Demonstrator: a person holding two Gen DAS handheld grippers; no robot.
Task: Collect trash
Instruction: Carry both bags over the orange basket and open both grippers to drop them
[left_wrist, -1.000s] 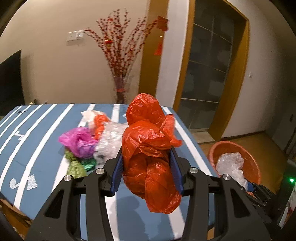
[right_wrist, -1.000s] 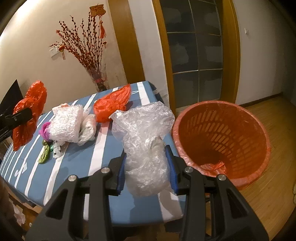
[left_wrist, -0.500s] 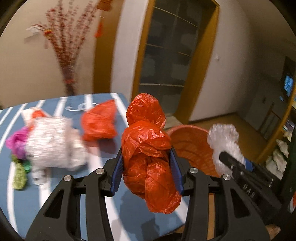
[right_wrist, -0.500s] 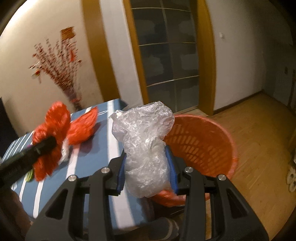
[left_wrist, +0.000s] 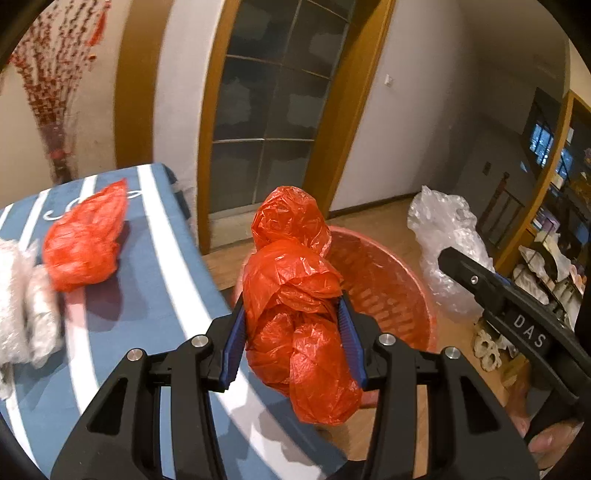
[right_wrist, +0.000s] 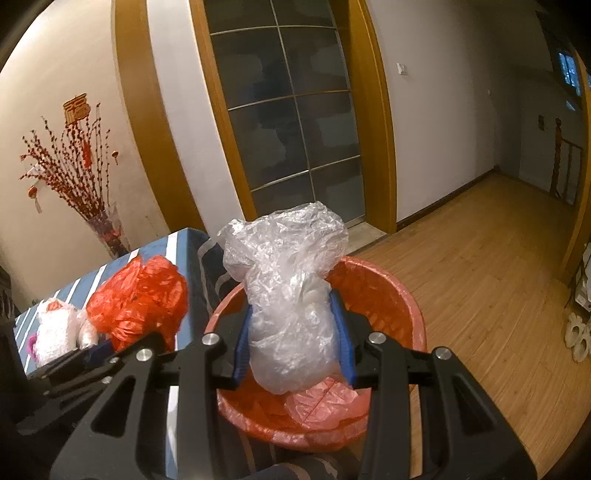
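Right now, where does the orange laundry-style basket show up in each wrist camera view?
Left wrist: the orange basket sits centre-right, behind the red bag held in the left tool.
Right wrist: the basket is lower centre, under the clear bag.
Shared landmark: the glass door.

Both wrist views look closely down their fingers, sharing the orange basket (left_wrist: 391, 291).

We see a crumpled red plastic bag (left_wrist: 295, 306) pinched upright at the table's edge, with the orange-red basket (left_wrist: 388, 291) at its two o'clock. A crinkled clear plastic bag (right_wrist: 291, 306) hangs over that basket (right_wrist: 384, 295), and another red bag (left_wrist: 86, 240) lies on the striped tabletop at ten o'clock.
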